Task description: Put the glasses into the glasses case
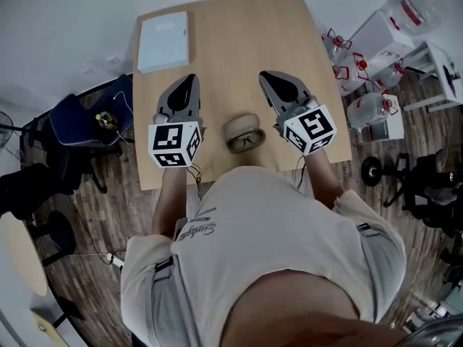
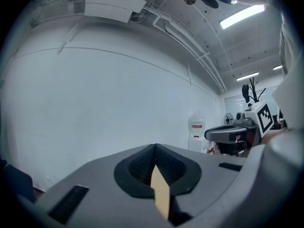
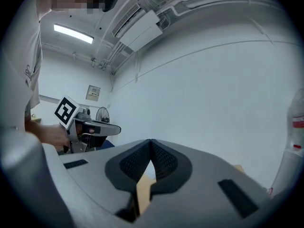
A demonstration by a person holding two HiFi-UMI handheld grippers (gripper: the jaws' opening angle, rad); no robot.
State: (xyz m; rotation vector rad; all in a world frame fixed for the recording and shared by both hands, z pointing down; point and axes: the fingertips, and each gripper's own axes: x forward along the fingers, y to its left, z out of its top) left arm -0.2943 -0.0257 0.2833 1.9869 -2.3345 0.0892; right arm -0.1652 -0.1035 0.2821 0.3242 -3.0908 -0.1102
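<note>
An open tan glasses case (image 1: 241, 127) lies near the front edge of the wooden table (image 1: 239, 42), and dark-framed glasses (image 1: 247, 142) rest inside it. My left gripper (image 1: 186, 87) is held just left of the case, jaws pressed together and empty. My right gripper (image 1: 279, 84) hovers just right of the case, also shut with nothing in it. Both point away from me toward the table's far side. In the left gripper view the jaws (image 2: 155, 147) meet with only table showing behind; the right gripper view (image 3: 151, 142) shows the same. Neither gripper touches the case.
A flat white box (image 1: 164, 42) lies at the table's far left corner. Several large water bottles (image 1: 366, 108) and white shelving stand on the floor to the right. A dark chair (image 1: 79, 121) with cables sits left of the table.
</note>
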